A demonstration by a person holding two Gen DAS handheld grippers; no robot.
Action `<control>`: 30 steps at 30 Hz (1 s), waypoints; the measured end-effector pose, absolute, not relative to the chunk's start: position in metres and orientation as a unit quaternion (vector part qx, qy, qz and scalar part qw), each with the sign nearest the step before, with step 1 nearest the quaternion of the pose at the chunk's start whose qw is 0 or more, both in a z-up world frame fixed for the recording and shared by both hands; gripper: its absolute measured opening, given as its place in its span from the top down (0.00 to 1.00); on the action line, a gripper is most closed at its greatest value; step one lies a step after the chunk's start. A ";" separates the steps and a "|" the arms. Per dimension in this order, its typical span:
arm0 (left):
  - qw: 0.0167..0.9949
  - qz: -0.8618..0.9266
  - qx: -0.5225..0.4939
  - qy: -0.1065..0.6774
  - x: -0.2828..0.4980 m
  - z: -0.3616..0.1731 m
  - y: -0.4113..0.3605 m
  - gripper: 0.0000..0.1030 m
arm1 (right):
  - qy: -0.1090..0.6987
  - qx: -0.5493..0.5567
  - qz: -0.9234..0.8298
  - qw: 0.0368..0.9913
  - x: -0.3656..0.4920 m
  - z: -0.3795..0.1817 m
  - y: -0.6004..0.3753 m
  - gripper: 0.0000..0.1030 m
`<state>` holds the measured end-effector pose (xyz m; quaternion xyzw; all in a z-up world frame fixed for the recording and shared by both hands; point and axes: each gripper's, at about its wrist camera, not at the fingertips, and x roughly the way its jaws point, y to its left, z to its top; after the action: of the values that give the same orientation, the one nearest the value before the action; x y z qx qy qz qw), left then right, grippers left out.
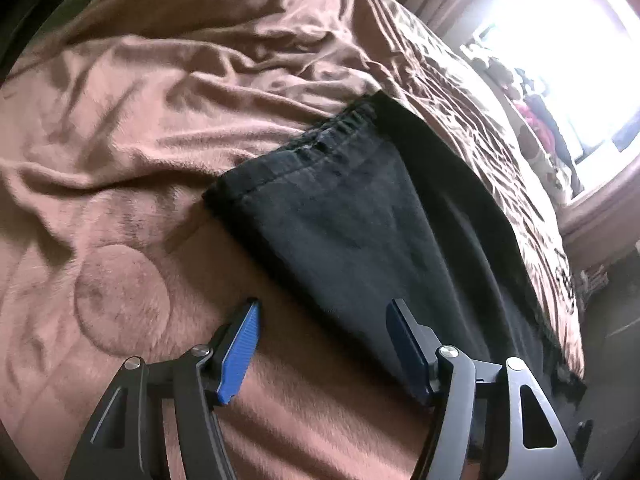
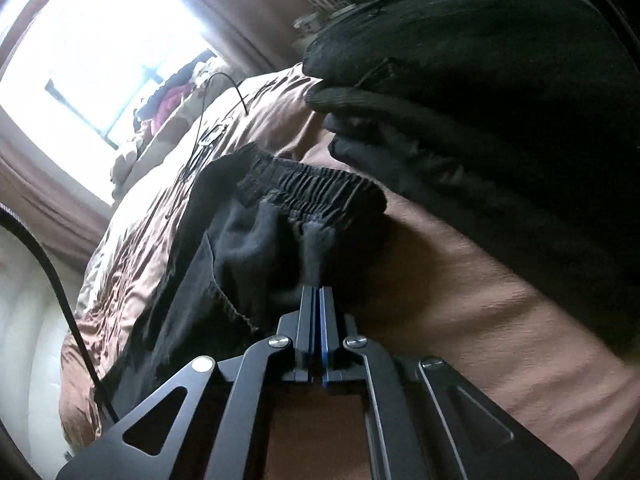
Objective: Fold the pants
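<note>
Right now your left gripper (image 1: 323, 308) has its jaws spread wide and grips nothing. Its blue pads (image 1: 240, 354) hang over the seam where the black pants (image 1: 360, 216) meet the brown blanket (image 1: 120, 128): one finger over bare blanket, the other over dark cloth. The pants' long side edge runs diagonally between those jaws. Ahead of them, the gathered elastic waistband (image 1: 340, 128) sits at the far end of the cloth. To the left of the jaws you have wide rumpled blanket, free room. To the right, the pants reach near the bed edge, with floor beyond.

Your right gripper (image 2: 319, 294) has its jaws pressed together, pinching grey fabric of the pants (image 2: 256, 240) just below the waistband (image 2: 308, 188). That cloth is bunched and lifted at the tips. A stitched edge (image 2: 224, 300) falls just left of the jaws. Up and to the right, a black-gloved hand (image 2: 380, 120) and a dark sleeve (image 2: 520, 80) loom close, crowding that side. A thin black cable (image 2: 64, 300) curves past on the far left. No containers in either view.

Surface is the blanket (image 2: 480, 300) on a bed. A bright window (image 2: 100, 52) washes out behind it, with curtains beside it and cluttered items on the sill.
</note>
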<state>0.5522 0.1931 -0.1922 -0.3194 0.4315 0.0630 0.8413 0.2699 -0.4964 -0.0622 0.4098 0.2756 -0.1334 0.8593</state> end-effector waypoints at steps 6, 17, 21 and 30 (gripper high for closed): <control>0.840 0.066 -0.338 0.420 0.566 -0.195 0.204 0.37 | 0.278 0.403 -0.121 0.864 0.254 -0.062 -0.491 1.00; 0.834 0.053 -0.377 0.400 0.573 -0.199 0.214 0.37 | 0.296 0.438 -0.038 0.848 0.282 -0.081 -0.484 0.31; 0.840 0.041 -0.367 0.398 0.575 -0.199 0.209 0.37 | 0.303 0.466 -0.007 0.832 0.306 -0.098 -0.482 0.31; 0.841 0.062 -0.372 0.387 0.587 -0.203 0.223 0.90 | 0.275 0.488 -0.025 0.828 0.335 -0.112 -0.505 0.51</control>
<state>0.5867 0.2227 -0.2027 -0.3720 0.3870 0.0622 0.8414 0.3348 -0.5046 -0.1118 0.4880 0.2748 -0.0251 0.8281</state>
